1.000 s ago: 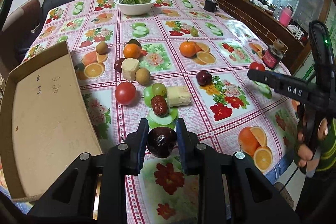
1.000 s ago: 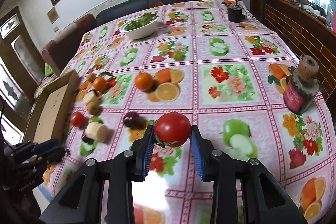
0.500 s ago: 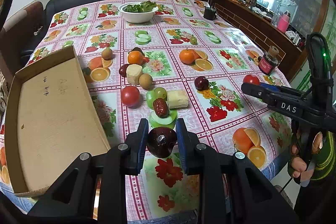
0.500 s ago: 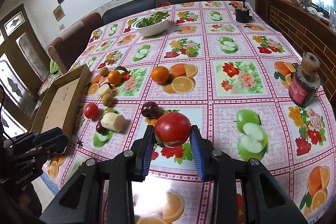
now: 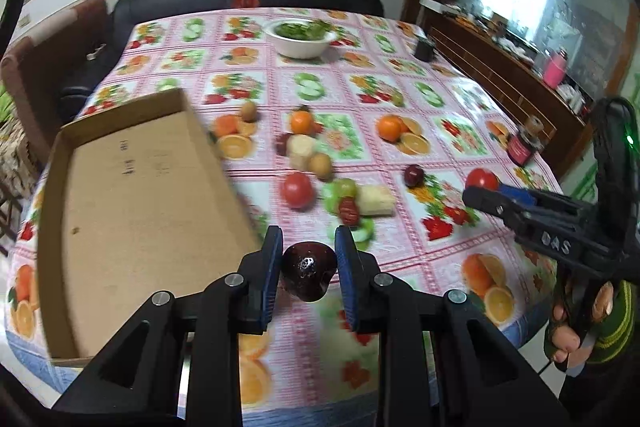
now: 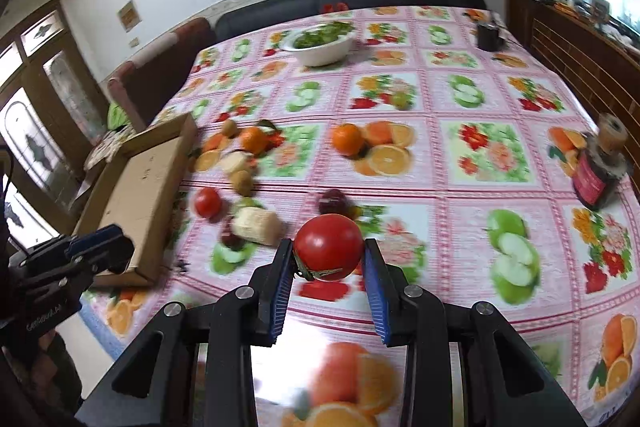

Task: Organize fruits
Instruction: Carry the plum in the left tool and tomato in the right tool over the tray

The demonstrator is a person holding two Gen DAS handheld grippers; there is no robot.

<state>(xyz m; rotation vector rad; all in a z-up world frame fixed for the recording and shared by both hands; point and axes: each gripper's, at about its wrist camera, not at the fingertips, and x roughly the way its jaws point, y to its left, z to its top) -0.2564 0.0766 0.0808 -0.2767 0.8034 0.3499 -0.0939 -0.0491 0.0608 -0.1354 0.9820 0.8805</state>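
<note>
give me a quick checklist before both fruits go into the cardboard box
1. Left gripper shut on the dark plum: ok.
2. Right gripper shut on the red tomato: ok.
3. Cardboard box open with bare floor: ok.
4. Left gripper above the box: not ok, it is beside the box's right wall.
5. Box lying fully on the table: cannot tell.

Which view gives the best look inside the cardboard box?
The left wrist view: the cardboard box fills the left side, its bare floor and walls open to the camera, though blurred. The right wrist view shows the box only small and slanted at the table's left edge, behind the left gripper.
</note>
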